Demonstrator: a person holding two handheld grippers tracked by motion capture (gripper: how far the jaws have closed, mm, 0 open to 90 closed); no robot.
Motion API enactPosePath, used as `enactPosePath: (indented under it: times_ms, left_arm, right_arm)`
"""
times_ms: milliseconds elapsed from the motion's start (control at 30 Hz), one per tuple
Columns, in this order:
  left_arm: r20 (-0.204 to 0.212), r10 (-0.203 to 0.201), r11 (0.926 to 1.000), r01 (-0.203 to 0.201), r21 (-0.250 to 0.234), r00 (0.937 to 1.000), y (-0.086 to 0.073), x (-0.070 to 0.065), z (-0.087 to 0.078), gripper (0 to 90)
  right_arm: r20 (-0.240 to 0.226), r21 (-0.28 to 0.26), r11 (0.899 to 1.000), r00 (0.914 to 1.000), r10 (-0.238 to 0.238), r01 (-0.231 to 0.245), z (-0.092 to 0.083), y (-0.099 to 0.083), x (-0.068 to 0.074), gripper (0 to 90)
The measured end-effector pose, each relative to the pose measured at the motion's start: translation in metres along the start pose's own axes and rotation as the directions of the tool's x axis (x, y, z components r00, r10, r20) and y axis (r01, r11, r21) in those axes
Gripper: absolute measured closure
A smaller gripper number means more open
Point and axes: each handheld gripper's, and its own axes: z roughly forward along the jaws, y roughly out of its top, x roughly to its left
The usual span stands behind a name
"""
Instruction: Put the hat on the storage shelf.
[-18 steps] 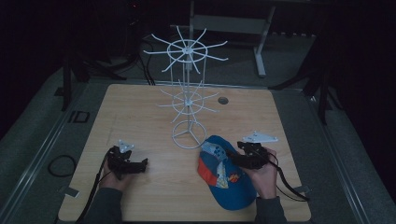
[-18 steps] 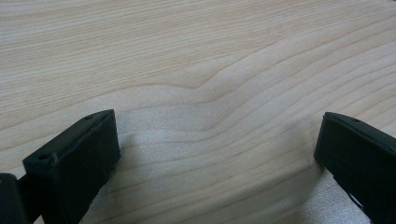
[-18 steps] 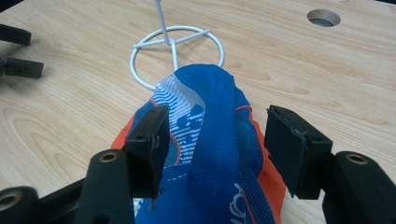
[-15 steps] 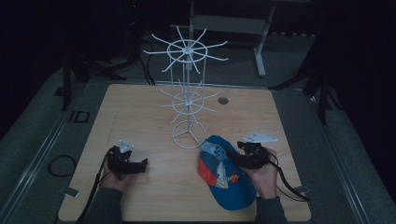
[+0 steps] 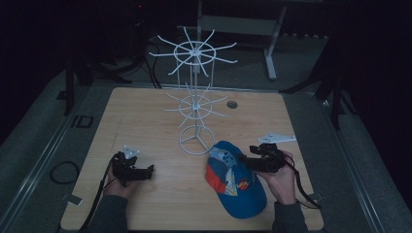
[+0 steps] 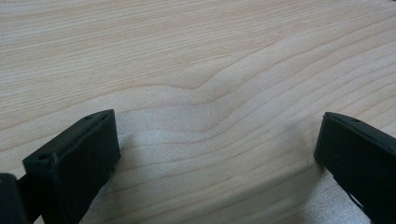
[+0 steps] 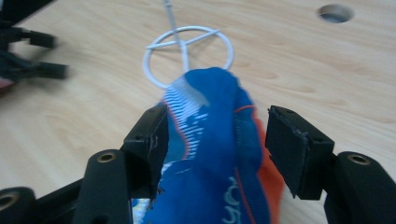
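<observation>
Pale wood, white wire, soft cloth and matt black plastic.

The light wooden tabletop (image 6: 196,56) has a smooth, matt finish with wavy grain lines. The white wire display stand (image 5: 195,104) looks like thin coated metal, smooth with a slight sheen on its ring base. The blue and orange cloth cap (image 7: 219,154) is soft woven fabric, creased, with printed markings. The right gripper (image 7: 215,149) has matt black plastic jaws with rough, scuffed edges.

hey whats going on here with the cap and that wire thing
A person holds a tool in each hand at a wooden table. The right tool has its jaws open around a fold of a blue and orange cap, not yet closed on it. The cap lies on the table beside the base of a white wire rack. The left tool is open over bare wood, holding nothing.
</observation>
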Motion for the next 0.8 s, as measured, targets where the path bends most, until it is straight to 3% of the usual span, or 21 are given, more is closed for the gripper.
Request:
enactPosePath:
  times_ms: [100,267,500,800]
  left_arm:
    - [0.0,0.0,1.0,0.0,0.0,1.0,0.0,0.0,0.0,0.2]
    - [0.0,0.0,1.0,0.0,0.0,1.0,0.0,0.0,0.0,0.2]
    - [0.0,-0.001,1.0,0.001,0.0,1.0,0.0,0.0,0.0,0.2]
    - [0.001,-0.003,1.0,0.003,0.0,1.0,0.0,0.0,0.0,0.2]
  right_arm:
    - [0.0,0.049,0.999,0.9999,-0.011,0.011,0.003,0.002,-0.003,39.3]
    - [0.005,0.085,0.996,0.9998,-0.019,0.019,0.009,0.005,-0.004,39.2]
    - [-0.014,0.116,0.993,0.9996,-0.026,0.027,0.021,0.012,-0.004,39.9]
    - [-0.007,0.154,0.988,0.9996,-0.028,0.029,0.032,0.018,-0.004,38.9]
